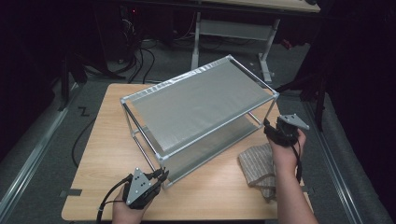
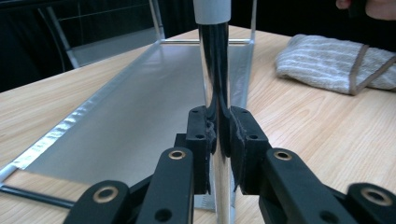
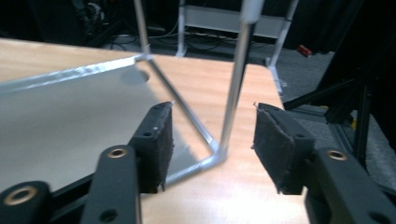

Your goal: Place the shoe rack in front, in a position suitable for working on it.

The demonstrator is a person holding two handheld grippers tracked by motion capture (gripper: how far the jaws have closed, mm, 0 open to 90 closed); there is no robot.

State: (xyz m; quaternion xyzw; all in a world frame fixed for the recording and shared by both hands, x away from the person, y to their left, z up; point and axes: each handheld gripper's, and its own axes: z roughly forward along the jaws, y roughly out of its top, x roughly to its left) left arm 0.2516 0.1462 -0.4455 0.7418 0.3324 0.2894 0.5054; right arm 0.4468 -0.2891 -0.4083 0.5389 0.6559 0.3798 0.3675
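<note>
Looks like a lab or test room: dark curtains around, grey carpet, loose cables on the floor, a second desk behind, one bare wooden table lit.

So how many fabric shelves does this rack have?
2: the upper shelf stretched across the rack's top frame, and the lower shelf just above the table, partly hidden beneath the upper one.

The rack has silver-grey fabric shelves and shiny metal tubes with pale grey corner pieces. The table is light wood with a fine grain. The towel is beige-grey with thin stripes (and a brown border). Both grippers are black.
</note>
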